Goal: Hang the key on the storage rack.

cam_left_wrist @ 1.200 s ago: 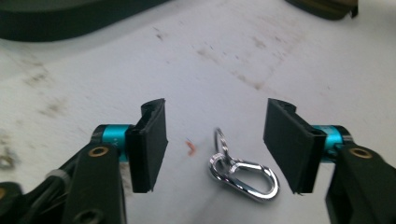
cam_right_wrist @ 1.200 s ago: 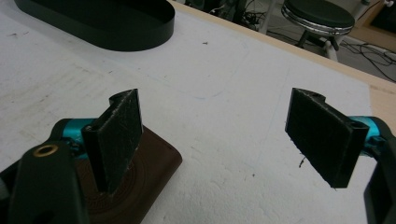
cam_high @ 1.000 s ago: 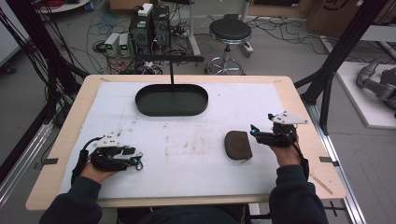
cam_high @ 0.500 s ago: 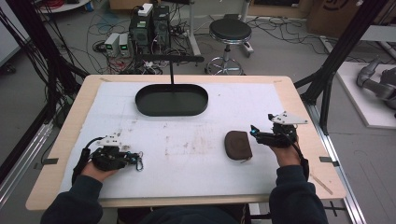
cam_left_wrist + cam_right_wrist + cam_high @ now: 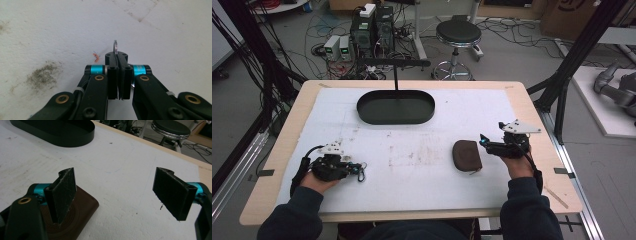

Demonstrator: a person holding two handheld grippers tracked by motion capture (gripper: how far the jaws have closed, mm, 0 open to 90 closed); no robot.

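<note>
**Left jaws pinch a metal ring; brown pouch lies by the open right jaws**

A small metal ring (image 5: pixel 115 46) stands upright between the tips of the left hand-held gripper (image 5: pixel 116 55), whose jaws are pressed together on it just above the white surface (image 5: pixel 412 130). In the high view this left hand-held gripper (image 5: pixel 358 168) sits low at the near-left of the surface, held level and pointing right, with the person's dark sleeve coming in from the bottom edge.

The brown pouch (image 5: pixel 467 155) lies flat on the near-right part of the surface, just left of the right hand-held gripper (image 5: pixel 482 140). That gripper points left toward the pouch with its jaws spread wide; in the right gripper view the pouch (image 5: pixel 80 212) lies partly behind the left-hand jaw, not gripped.

A black oval tray (image 5: pixel 396 118) sits at the far middle of the surface, well apart from both hands. A black stool (image 5: pixel 458 34) stands on the floor beyond.
</note>
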